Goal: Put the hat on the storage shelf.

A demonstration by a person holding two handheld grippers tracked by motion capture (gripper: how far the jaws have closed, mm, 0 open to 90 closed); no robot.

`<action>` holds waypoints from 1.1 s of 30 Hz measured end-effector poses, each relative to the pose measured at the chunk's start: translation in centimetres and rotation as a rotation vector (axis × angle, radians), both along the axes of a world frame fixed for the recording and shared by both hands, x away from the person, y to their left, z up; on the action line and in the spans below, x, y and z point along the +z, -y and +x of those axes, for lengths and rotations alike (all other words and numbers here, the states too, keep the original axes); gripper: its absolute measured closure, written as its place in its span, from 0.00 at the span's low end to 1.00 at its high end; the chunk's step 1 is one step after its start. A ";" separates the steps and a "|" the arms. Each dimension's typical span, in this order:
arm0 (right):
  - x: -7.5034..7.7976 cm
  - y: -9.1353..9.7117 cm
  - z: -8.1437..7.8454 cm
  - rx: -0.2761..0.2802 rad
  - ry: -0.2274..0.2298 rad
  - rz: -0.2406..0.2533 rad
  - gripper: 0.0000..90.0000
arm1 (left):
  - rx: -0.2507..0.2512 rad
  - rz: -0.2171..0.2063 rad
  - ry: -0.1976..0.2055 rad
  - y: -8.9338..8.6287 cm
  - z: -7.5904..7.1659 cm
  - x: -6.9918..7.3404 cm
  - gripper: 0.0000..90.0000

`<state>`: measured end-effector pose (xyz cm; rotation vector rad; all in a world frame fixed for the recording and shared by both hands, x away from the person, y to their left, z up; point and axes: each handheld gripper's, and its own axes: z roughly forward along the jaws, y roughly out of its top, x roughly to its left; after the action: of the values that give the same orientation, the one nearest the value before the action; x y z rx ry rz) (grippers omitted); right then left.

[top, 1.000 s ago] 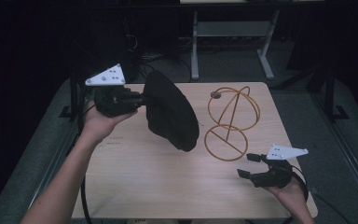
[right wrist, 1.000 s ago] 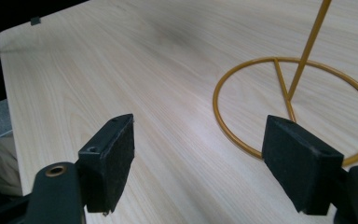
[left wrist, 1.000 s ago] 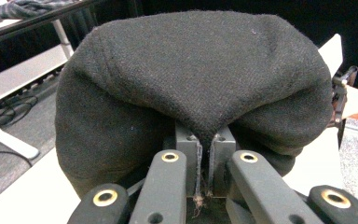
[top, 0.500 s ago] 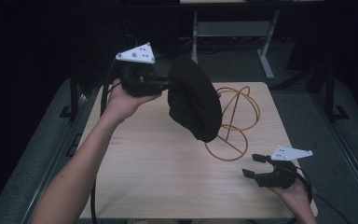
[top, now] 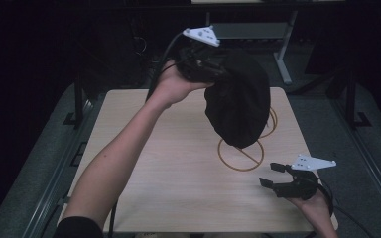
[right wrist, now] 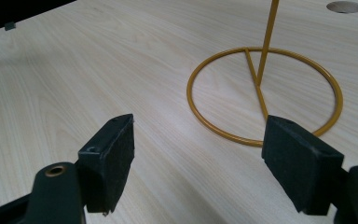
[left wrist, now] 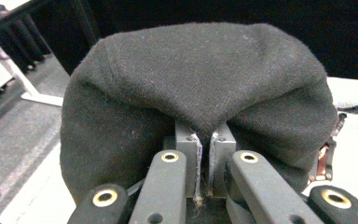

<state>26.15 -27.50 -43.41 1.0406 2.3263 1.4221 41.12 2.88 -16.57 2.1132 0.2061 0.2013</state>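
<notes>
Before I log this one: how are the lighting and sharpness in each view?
High view: dim, the surroundings nearly black, the table lit, the black hat soft-edged. Left gripper view: hat weave sharp, background dark. Right gripper view: bright and even, the gold wire stand crisp, near jaws slightly soft.

- A light wood-grain table [top: 158, 163] — rectangular, standing on a grey floor [top: 39, 163].
- A gold wire stand [right wrist: 265, 93] sits on the table's far right part; its ring base lies flat — a thin upright rod rises from it.
- A round hole [right wrist: 344, 6] is cut near the table's far edge.
</notes>
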 end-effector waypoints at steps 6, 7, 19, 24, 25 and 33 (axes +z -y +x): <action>-0.1 0.0 -0.1 0.006 0.002 -0.001 0.28 | 0.018 0.044 -0.067 3.7 2.2 -1.6 0.96; -0.1 -0.1 -0.1 0.009 0.001 -0.002 0.28 | 0.020 0.044 -0.083 4.2 2.6 -1.9 0.96; -0.3 0.0 0.0 0.013 -0.001 0.007 0.28 | 0.057 -0.039 -0.288 8.5 5.7 -4.9 0.95; -0.2 0.0 -0.2 0.017 0.004 0.008 0.28 | 0.070 -0.108 -0.282 9.2 6.0 -5.0 0.97; -0.2 0.0 -0.2 0.018 0.004 0.008 0.28 | 0.083 -0.097 -0.264 9.4 6.0 -4.9 0.97; -0.2 -0.2 0.0 0.024 -0.004 0.005 0.28 | 0.113 0.007 -0.304 13.1 6.2 -6.8 0.85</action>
<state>26.11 -27.30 -43.66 1.0220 2.3471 1.4361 47.34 -10.23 -23.37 2.1341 0.5054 -0.0549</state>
